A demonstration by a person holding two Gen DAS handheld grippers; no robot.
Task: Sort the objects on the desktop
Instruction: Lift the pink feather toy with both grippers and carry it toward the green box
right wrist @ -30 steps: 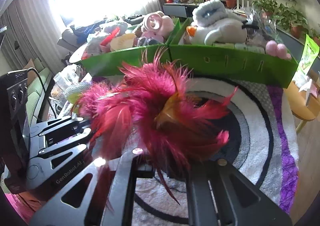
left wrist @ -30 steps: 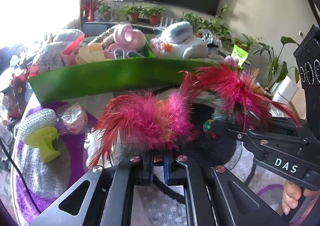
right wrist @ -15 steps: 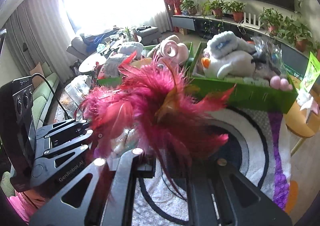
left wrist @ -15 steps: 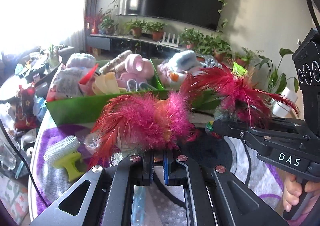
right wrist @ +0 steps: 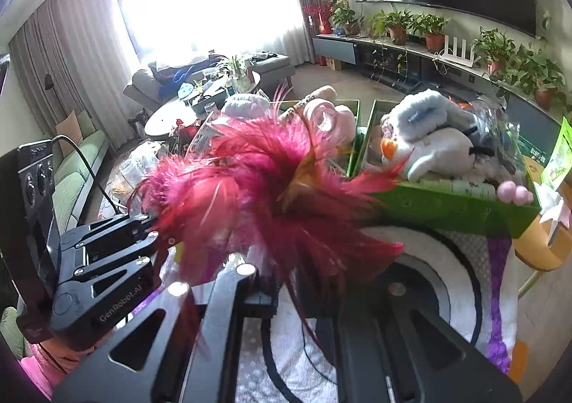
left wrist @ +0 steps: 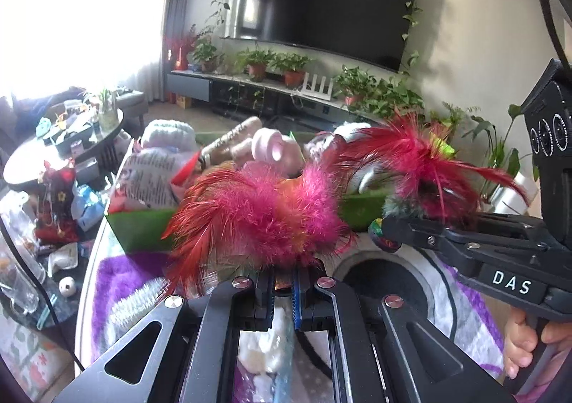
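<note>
My left gripper (left wrist: 284,287) is shut on a pink and red feather toy (left wrist: 264,213), held above the table. My right gripper (right wrist: 307,281) is shut on a second red feather toy (right wrist: 282,188); in the left wrist view it comes in from the right (left wrist: 386,224) with that toy (left wrist: 418,160) at its tip. Both toys hang in front of two green bins: the left bin (left wrist: 143,228) holds pink and white items, the right bin (right wrist: 450,210) holds a white plush (right wrist: 432,149). The feathers hide the right fingertips.
A round table with a purple, white and black mat (right wrist: 439,281) lies below. A white bristle brush (left wrist: 136,303) lies at its left. A cluttered coffee table (left wrist: 60,138) and sofa (right wrist: 75,174) stand to the left; a TV shelf with plants (left wrist: 271,78) is behind.
Both grippers have risen with their feather toys. The green bins and the table now sit lower in both views, and more of the room behind shows.
</note>
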